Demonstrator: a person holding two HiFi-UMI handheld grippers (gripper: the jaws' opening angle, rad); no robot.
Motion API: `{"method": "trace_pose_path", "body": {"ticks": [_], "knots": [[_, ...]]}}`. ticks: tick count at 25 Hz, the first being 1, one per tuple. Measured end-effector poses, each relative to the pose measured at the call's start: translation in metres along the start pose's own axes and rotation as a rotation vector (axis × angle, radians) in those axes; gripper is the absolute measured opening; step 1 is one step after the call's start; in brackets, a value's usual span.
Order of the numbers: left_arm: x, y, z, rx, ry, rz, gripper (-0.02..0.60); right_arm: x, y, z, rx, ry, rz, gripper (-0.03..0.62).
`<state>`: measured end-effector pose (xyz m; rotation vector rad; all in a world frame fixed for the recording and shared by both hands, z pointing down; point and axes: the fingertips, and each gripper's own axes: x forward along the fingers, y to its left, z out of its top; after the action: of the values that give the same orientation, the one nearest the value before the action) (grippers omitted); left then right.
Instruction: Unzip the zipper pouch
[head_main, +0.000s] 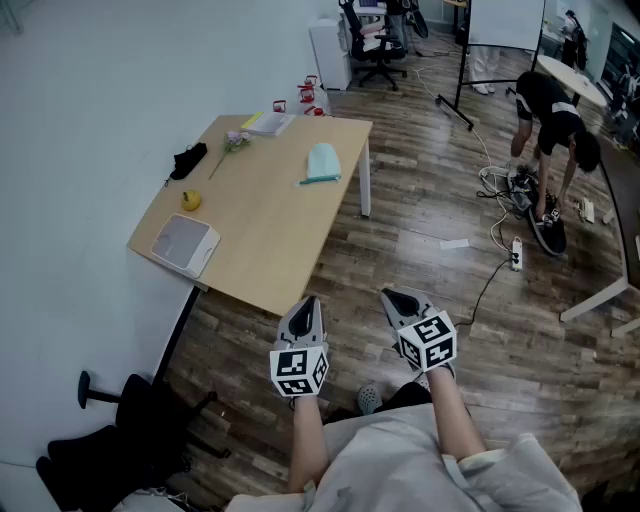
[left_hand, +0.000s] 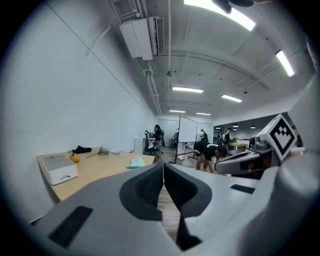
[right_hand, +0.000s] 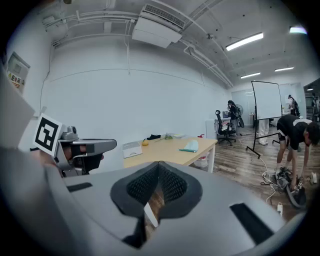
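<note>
1. The zipper pouch (head_main: 322, 163), pale teal, lies on the far right part of the wooden table (head_main: 260, 240), close to its right edge. Its zipper is too small to make out in any view.
2. A black bundle (head_main: 188, 160) and a small yellow thing (head_main: 190, 200) near the table's left edge are too small to name.
3. A white box (head_main: 185, 244) sits at the table's near left corner.
4. The head view cuts off the person holding the grippers at its bottom edge, showing only forearms and lap.
5. The left gripper (head_main: 311, 302) has its jaws pressed together with nothing between them. It is held in the air by the table's near corner, well apart from the pouch.
6. The right gripper (head_main: 394, 298) is likewise closed and empty. It is held over the wooden floor beside the left one.
7. Another person (head_main: 555, 120) bends over cables on the floor at the far right.
</note>
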<state>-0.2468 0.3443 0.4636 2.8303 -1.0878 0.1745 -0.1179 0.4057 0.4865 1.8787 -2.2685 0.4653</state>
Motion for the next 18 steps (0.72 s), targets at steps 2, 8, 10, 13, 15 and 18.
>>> {"method": "trace_pose_path", "body": {"ticks": [2, 8, 10, 13, 15, 18], "knots": [[-0.004, 0.0, 0.001, 0.005, -0.003, -0.012, 0.025, 0.0, 0.006, 0.002, 0.006, -0.012, 0.005, 0.006], [-0.006, 0.002, 0.003, -0.014, 0.0, -0.044, 0.021, 0.002, 0.012, 0.003, 0.006, -0.009, -0.002, 0.006], [-0.007, 0.006, 0.002, -0.022, 0.002, -0.045, 0.021, 0.003, 0.014, 0.003, 0.005, -0.006, -0.012, 0.006], [-0.005, 0.011, 0.003, -0.025, 0.002, -0.025, 0.023, 0.001, 0.014, 0.005, -0.05, -0.002, -0.048, 0.006], [-0.003, 0.015, 0.002, -0.026, 0.005, -0.017, 0.025, -0.001, 0.015, 0.006, -0.077, -0.007, -0.063, 0.008], [-0.001, 0.016, 0.0, -0.029, 0.012, -0.024, 0.028, -0.002, 0.013, 0.005, -0.037, -0.019, -0.058, 0.026]]}}
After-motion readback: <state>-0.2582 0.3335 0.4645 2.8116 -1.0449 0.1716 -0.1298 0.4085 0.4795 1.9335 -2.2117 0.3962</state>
